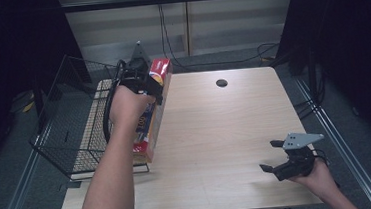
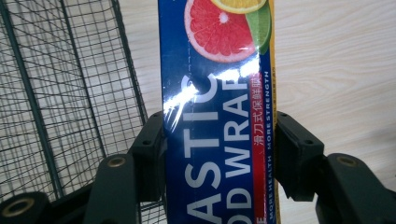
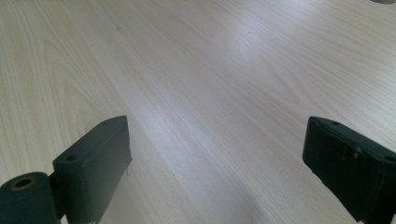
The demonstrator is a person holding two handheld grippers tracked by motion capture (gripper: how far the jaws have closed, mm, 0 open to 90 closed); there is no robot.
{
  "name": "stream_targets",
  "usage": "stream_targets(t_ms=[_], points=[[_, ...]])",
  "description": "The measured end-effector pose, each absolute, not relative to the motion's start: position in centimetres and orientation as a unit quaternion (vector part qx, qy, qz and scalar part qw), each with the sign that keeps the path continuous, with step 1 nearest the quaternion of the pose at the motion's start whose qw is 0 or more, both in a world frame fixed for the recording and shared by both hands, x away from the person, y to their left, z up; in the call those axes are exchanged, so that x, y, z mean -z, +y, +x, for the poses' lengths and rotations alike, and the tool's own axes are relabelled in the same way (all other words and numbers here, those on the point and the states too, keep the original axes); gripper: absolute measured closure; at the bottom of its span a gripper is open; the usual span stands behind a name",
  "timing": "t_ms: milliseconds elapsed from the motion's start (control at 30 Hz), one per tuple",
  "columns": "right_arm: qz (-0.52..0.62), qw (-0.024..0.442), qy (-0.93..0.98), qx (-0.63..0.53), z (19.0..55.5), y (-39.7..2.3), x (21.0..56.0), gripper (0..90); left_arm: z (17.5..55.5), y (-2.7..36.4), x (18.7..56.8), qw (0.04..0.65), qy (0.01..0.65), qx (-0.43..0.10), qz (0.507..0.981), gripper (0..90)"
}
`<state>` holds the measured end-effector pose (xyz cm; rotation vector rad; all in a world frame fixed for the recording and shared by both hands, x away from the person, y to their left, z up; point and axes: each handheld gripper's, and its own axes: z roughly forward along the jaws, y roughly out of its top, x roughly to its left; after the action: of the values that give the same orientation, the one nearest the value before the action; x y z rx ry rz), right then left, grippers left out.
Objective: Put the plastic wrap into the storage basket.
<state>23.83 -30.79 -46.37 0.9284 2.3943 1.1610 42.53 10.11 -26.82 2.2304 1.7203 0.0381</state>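
Clamping the wrap box (image 2: 219,121) at the counter's (image 1: 216,132) far left beside the wire basket (image 1: 69,123), the left gripper (image 1: 144,82) has the pickup done, with basket placement seemingly left, while the right gripper (image 1: 278,160) rests released near right.

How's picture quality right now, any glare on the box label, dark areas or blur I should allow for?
Left gripper view: white glare streak across the glossy blue plastic-wrap box, washing out some lettering, the rest sharp. High view: dim, black surrounds, black wire basket hard to read against the floor. Right gripper view: soft sheen on the pale wooden table, black jaws slightly blurred.
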Motion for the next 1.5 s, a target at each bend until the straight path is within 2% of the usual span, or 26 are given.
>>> stream_targets(t_ms=[1500], points=[[0.323,0.163,0.839,-0.407,23.8,-30.8,46.4,7.5,42.4,15.4,23.5,0.156,0.638,-0.03,0.753,44.7]])
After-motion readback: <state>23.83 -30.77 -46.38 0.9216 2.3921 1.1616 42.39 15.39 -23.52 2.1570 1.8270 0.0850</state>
